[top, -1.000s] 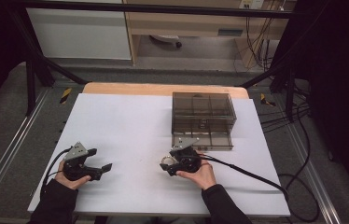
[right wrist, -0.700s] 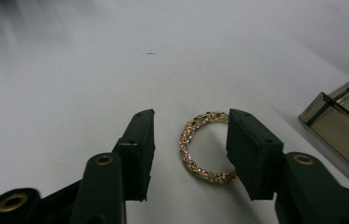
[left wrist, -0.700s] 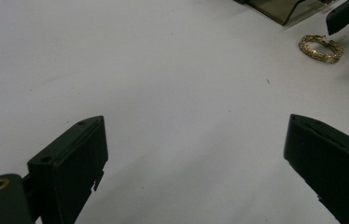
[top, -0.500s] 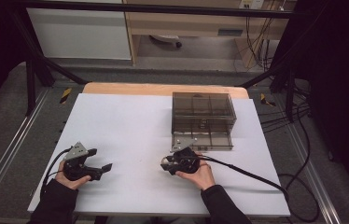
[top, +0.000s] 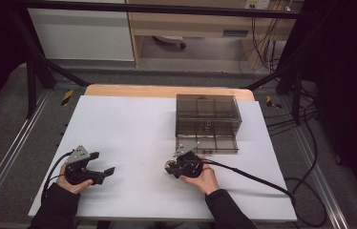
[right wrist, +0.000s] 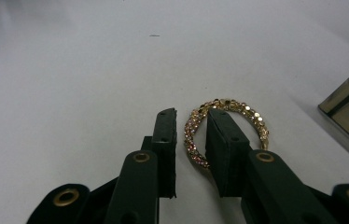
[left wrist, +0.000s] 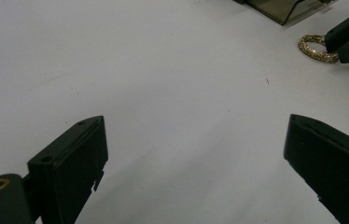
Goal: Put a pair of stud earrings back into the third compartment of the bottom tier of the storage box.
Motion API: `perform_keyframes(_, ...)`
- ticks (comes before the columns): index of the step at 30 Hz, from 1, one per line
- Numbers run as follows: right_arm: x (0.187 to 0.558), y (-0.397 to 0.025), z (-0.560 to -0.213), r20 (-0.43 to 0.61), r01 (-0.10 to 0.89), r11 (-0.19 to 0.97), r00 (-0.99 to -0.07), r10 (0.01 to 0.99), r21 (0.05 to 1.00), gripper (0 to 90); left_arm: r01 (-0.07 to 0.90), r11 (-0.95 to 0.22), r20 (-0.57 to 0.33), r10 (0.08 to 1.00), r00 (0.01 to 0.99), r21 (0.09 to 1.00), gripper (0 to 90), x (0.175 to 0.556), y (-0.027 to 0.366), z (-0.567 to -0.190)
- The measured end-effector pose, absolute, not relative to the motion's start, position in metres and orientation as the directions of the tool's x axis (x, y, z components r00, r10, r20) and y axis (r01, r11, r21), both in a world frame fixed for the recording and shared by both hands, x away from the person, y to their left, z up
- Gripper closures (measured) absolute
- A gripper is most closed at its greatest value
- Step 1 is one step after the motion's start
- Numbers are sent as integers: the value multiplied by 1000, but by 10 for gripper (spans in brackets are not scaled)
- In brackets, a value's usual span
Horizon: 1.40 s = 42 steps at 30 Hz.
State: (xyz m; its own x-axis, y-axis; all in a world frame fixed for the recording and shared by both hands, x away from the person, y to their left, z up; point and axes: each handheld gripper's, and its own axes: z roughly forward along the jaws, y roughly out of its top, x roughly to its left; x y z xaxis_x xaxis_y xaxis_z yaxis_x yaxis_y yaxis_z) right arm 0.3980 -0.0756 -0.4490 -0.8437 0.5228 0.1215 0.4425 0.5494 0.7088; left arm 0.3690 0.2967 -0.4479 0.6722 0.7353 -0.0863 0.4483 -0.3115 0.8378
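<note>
The gold beaded ring point(right wrist: 226, 132) lies flat on the white table point(top: 133, 124), just in front of the smoky plastic drawer box point(top: 207, 121). My right gripper point(right wrist: 191, 135) straddles its near rim, one jaw inside the loop and one outside, closed down to a narrow gap around the band; I cannot tell whether the pads actually press it. From my left gripper view the ring point(left wrist: 316, 48) sits far off, and my left gripper point(left wrist: 196, 158) rests well apart on bare table, jaws spread wide and holding nothing.
</note>
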Motion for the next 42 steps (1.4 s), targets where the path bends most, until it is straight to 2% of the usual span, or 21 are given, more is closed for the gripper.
perform_keyframes(19, 398, -76, -450, 103, 417, 563, -857, 505, 714, 849, 448, -312, -86, 735, 673, 838, 64, 369, 297, -448)
perform_keyframes(42, 396, -80, -439, 99, 397, 554, -866, 491, 732, 861, 448, -314, -85, 735, 673, 837, 64, 369, 297, -448)
